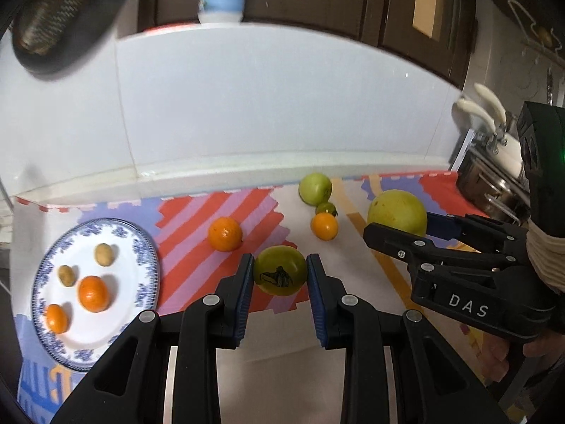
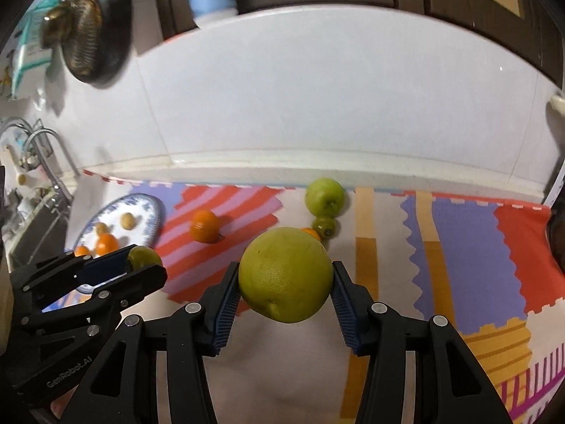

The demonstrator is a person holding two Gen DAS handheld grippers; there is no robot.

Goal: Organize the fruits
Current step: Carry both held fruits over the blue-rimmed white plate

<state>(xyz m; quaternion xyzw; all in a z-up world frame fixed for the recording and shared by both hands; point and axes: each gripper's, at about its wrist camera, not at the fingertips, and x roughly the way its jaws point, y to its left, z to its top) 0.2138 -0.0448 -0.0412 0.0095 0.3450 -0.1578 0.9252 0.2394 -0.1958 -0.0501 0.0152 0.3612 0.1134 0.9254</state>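
Observation:
My left gripper (image 1: 280, 262) is shut on a small green fruit (image 1: 280, 271) with a black mark, held above the colourful mat (image 1: 197, 258). The right gripper (image 2: 285, 269) is shut on a large yellow-green fruit (image 2: 285, 275), also off the mat (image 2: 459, 247). Each gripper shows in the other's view: the right gripper (image 1: 399, 227) with its big fruit (image 1: 395, 212), the left gripper (image 2: 144, 261) with its small fruit (image 2: 141, 255). A blue-rimmed plate (image 1: 40, 275) at the left holds two oranges and two small brownish fruits. On the mat lie an orange (image 1: 225, 233), a smaller orange (image 1: 324, 225), a green apple (image 1: 315, 188) and a tiny green fruit (image 1: 325, 208).
A white tiled wall (image 1: 282, 106) backs the counter. A dark pan (image 2: 95, 28) hangs at the upper left, with a sink and faucet (image 2: 39, 148) below it. Metal pots with white handles (image 1: 494, 162) stand at the right end. Dark cabinets run overhead.

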